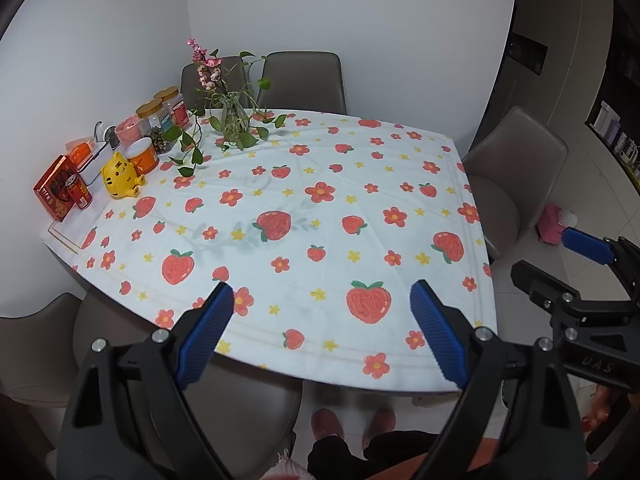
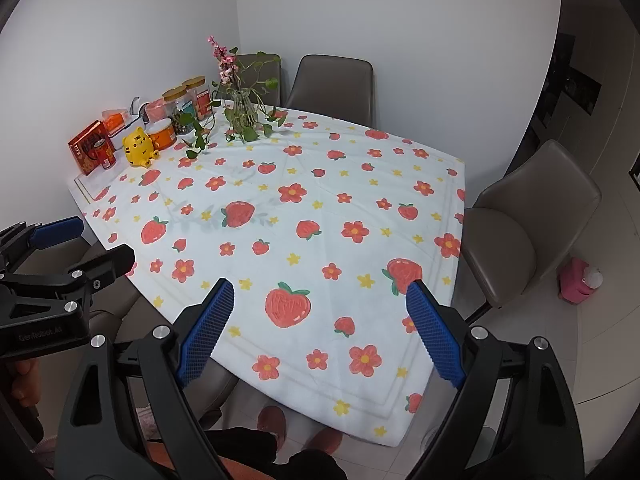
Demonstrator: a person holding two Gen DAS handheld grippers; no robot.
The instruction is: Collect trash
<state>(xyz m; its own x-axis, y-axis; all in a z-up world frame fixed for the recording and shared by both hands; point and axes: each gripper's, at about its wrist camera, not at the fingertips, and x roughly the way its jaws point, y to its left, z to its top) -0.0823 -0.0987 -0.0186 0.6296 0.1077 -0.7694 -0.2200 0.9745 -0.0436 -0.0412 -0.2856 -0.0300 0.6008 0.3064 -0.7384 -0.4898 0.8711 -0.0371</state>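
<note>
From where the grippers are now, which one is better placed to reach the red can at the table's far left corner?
Probably the left gripper. It hangs open on the same side as the red can; the right gripper, also open, is over the opposite near corner of the table.

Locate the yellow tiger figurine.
The yellow tiger figurine stands at the table's far left edge, between the red drink can and the orange tub.

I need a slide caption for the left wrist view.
Open left tongs above strawberry tablecloth; jars and vase at far corner.
</note>
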